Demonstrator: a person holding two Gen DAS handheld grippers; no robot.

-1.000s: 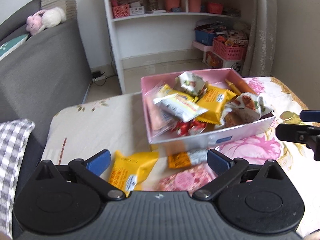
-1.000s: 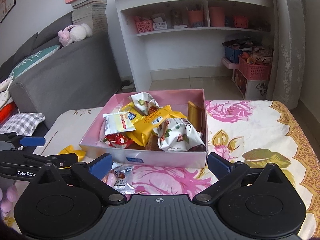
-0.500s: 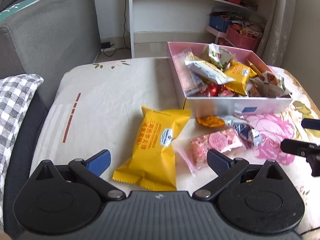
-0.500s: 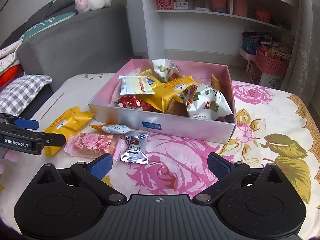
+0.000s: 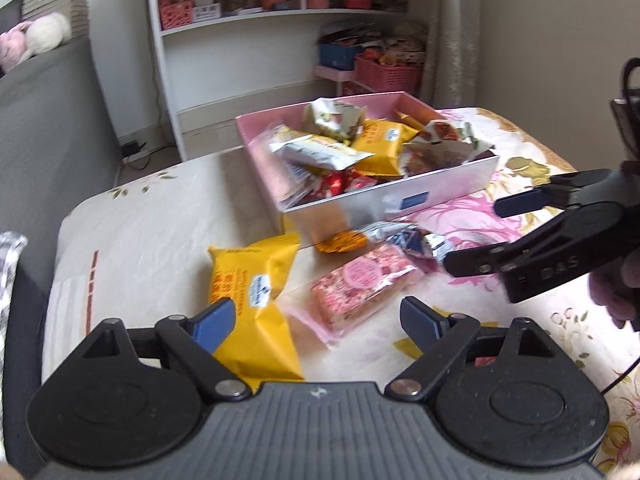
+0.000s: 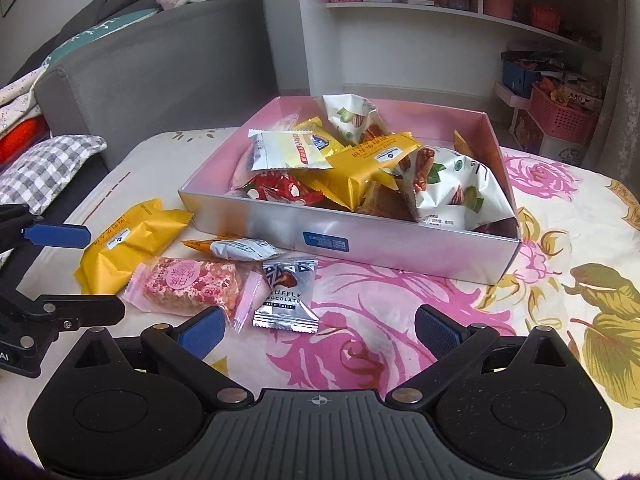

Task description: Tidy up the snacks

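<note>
Pink snack bar (image 6: 191, 285): on bench before the pink box (image 6: 344, 236); light, crinkly, slippery, crumbly. Grip mid-body across width. My left hand-held gripper (image 5: 316, 318) and right hand-held gripper (image 6: 320, 330): spread, empty.

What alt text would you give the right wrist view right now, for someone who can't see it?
The open right gripper hovers over a floral tablecloth, facing a pink box piled with wrapped snacks. Four loose snacks lie before the box: a yellow pack, a pink bar, a silver-orange candy and a truffle chocolate. The open left gripper enters from the left.
</note>
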